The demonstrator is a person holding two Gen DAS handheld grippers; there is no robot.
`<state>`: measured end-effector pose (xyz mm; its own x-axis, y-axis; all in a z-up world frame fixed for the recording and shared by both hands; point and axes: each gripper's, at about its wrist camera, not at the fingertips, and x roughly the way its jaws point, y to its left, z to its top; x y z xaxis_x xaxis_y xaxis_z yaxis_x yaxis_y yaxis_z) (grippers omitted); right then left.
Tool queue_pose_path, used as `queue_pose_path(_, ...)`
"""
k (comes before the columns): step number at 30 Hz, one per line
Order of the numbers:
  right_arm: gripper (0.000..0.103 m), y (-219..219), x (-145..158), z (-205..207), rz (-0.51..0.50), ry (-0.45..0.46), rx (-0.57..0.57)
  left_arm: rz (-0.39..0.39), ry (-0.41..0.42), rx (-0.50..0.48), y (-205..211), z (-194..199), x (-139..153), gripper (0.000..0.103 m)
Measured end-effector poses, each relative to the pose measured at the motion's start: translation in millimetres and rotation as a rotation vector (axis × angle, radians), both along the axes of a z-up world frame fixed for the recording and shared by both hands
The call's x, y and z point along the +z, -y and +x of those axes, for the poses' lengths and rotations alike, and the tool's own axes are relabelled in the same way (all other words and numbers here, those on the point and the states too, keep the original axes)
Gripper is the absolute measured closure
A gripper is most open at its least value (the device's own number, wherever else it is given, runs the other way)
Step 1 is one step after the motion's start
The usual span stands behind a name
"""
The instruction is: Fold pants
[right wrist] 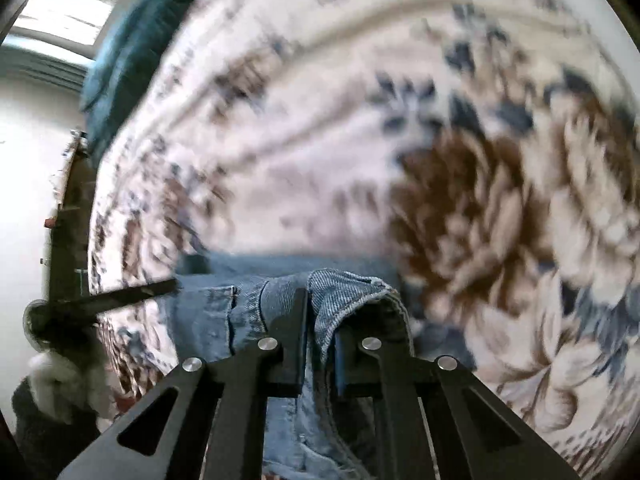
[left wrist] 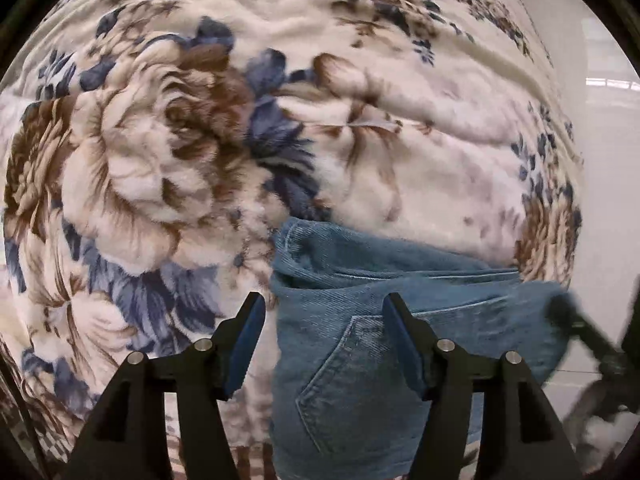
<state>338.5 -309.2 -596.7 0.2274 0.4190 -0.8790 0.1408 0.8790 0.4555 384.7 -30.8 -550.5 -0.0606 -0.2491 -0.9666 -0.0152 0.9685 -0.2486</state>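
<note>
On the flowered blanket [left wrist: 160, 152] my jeans [left wrist: 360, 360] sit near the edge of the bed, with pale floor [left wrist: 600, 200] beyond that edge. I read the job as partly done: in the left wrist view the denim is already stacked in layers, a back pocket facing up and a folded edge running across the far side of the pile, so at least one fold looks made. What I cannot see is the whole garment, since most of it lies below both cameras, so I cannot say how many folds remain. My left gripper [left wrist: 324, 308] hangs above the pile with its jaws apart, one finger over the blanket and one over the pocket, and no cloth is pinched between them. My right gripper [right wrist: 320, 308] is clenched on a hemmed edge of the jeans, which bunches up between its pads and drapes over the right finger; this view is blurred. As for direction, the folded edge lies crosswise in the left view, and I judge the long axis to follow it, parallel to the bed's near side, though that is a guess from a partial view.
</note>
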Motion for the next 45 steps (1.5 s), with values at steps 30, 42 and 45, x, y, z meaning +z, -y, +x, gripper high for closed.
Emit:
queue_pose_path(30,0.075,61,-93,-129,0.274,-0.479,-0.257,-0.022,0.026,0.103,-23,-59,-11,0.031)
queue_pose_path(42,0.02,-101,30,15,-0.114,-0.148,0.294,0.395,0.305,0.069,-53,-72,27,0.002)
queue_pose_path(45,0.02,-179,12,65,-0.121,-0.14,0.417,0.461,0.288,0.098,-63,-78,8,0.002)
